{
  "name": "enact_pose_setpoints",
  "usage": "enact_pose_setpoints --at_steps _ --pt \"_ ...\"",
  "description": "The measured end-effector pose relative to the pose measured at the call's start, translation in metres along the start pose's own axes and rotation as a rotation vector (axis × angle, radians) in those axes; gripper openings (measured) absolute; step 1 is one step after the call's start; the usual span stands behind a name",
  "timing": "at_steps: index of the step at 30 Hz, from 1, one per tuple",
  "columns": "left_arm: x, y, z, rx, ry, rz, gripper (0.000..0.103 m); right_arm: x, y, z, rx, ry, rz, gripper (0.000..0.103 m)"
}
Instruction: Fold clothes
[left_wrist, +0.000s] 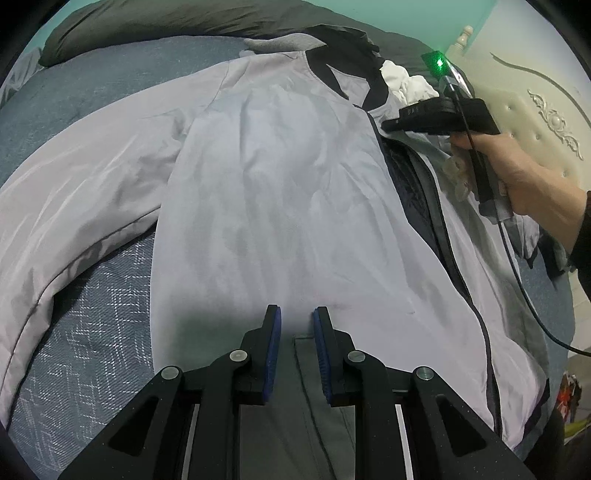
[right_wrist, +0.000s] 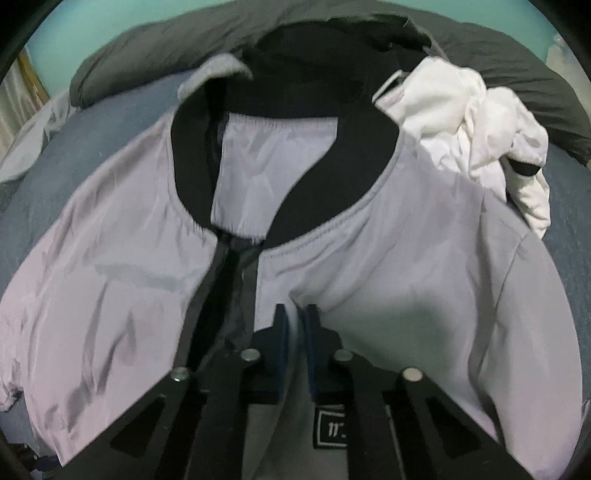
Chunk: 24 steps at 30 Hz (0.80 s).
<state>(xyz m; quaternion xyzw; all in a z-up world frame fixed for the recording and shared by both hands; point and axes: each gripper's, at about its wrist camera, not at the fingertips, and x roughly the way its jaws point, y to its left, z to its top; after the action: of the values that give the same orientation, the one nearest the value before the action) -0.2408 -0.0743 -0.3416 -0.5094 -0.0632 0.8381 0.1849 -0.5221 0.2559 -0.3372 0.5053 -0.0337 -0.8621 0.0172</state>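
A pale grey jacket (left_wrist: 280, 192) lies spread face up on the bed (left_wrist: 92, 314), filling the middle of the left wrist view, its black collar (right_wrist: 303, 206) toward the upper part of the frame and one sleeve (left_wrist: 74, 206) stretched to the left. The zip (right_wrist: 225, 291) stands open at the chest, so the dark lining shows.

The left gripper (left_wrist: 296, 314) sits low in the frame near the hem, its blue pads parted with a strip of cloth between them; whether it pinches that cloth I cannot tell. The right gripper (right_wrist: 294, 310), held in a hand (left_wrist: 517, 173) at the right of the left view, has its jaws nearly together around a ridge of front panel just below the collar, seemingly pinching it.

A crumpled white garment (right_wrist: 476, 147) lies at the upper right, just beside the shoulder.

If a panel is being folded over, I would judge both ends should travel together, cloth kept taut, edge laid straight, clear of the white heap.
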Motion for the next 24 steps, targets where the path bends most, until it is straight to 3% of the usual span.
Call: enact_pose_setpoints --at_steps 7,13,18,19,22,24 --pt "0.003 0.002 -0.003 -0.008 0.001 -0.010 0.020 -0.010 -0.010 0.004 0.032 -0.098 0.042 0.003" --pt "0.003 0.002 -0.007 -0.014 0.006 -0.016 0.020 0.006 -0.018 0.006 0.084 -0.025 -0.005 0.002" --pt "0.006 0.001 -0.007 -0.014 0.006 -0.016 0.020 -0.026 -0.004 0.011 0.007 -0.123 -0.123 0.008" --pt "0.006 0.001 -0.007 -0.015 0.005 -0.015 0.020 -0.035 -0.001 0.011 -0.008 -0.153 -0.128 0.009" --pt "0.006 -0.001 -0.009 -0.015 0.006 -0.011 0.020 -0.044 0.010 0.013 -0.039 -0.169 -0.063 0.030" --pt "0.007 -0.002 -0.010 -0.015 0.006 -0.009 0.020 -0.031 0.026 0.022 -0.076 -0.123 -0.052 0.033"
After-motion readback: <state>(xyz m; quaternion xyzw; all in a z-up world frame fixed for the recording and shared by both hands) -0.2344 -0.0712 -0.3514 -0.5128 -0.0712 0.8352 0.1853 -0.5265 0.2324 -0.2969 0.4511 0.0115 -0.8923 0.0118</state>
